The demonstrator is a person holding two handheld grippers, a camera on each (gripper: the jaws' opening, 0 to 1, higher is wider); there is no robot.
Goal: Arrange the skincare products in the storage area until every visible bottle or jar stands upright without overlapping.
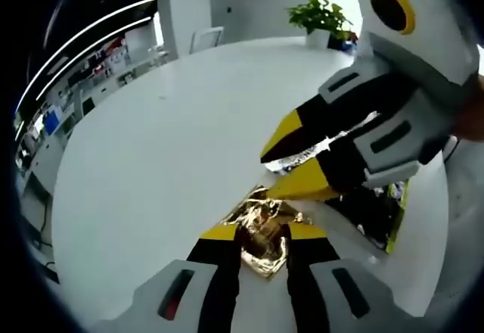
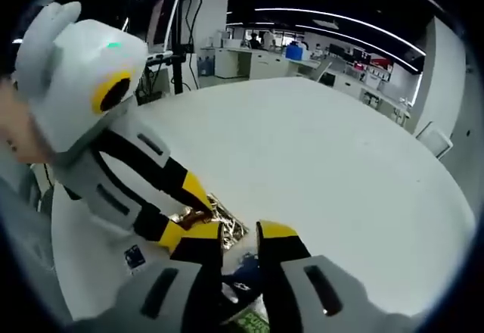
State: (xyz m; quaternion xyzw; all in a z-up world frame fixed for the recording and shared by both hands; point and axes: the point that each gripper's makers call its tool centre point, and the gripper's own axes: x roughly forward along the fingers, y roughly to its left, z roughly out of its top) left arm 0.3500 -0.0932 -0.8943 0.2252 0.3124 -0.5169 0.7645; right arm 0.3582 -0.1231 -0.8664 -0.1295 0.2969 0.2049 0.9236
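A crinkled gold foil packet [image 1: 261, 231] on the white counter [image 1: 166, 159] is pinched between the left gripper [image 1: 262, 236] fingers, while the right gripper [image 2: 240, 244], fingers narrowly parted, hovers close, so tearing or a collision is risked.

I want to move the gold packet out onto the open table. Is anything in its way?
Nothing visible blocks it. The left gripper has its jaws around the gold packet, and the white table beyond is bare. The right gripper sits close beside it, over a dark packet.
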